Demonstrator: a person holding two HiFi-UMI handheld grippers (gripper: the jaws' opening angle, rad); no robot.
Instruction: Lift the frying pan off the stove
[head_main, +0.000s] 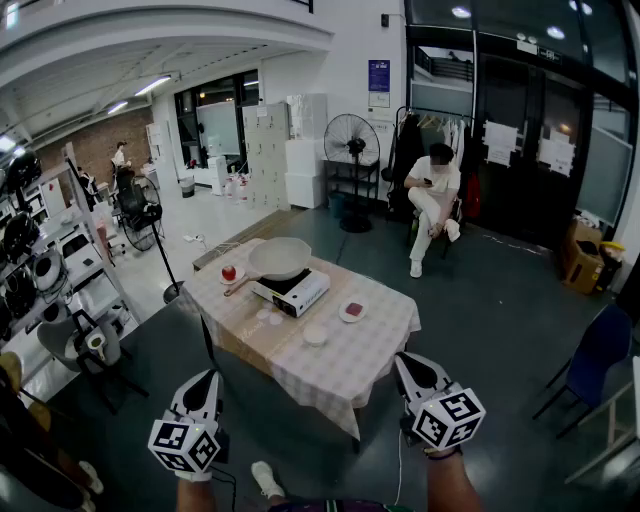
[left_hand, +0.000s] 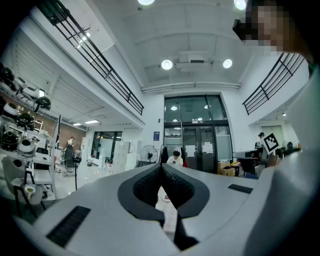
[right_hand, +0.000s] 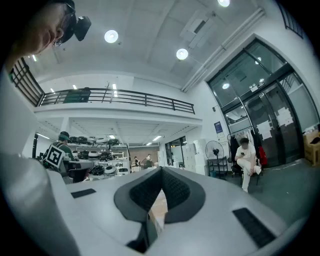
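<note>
A cream frying pan (head_main: 280, 258) sits on a white portable stove (head_main: 292, 292) on a table with a checked cloth (head_main: 350, 372). Its handle points left toward a red apple (head_main: 229, 272). Both grippers hang low in the head view, well short of the table's near edge. My left gripper (head_main: 209, 381) is shut with nothing in it; in the left gripper view its jaws (left_hand: 161, 168) meet at the tips. My right gripper (head_main: 409, 364) is likewise shut and empty, and its ribbed pads (right_hand: 172, 187) touch in the right gripper view.
A small plate with something red (head_main: 352, 311) and a white dish (head_main: 315, 335) lie near the stove. A seated person (head_main: 432, 195) and a fan (head_main: 351, 140) are beyond the table. Shelves and a grey chair (head_main: 85, 350) stand on the left, a blue chair (head_main: 598, 348) on the right.
</note>
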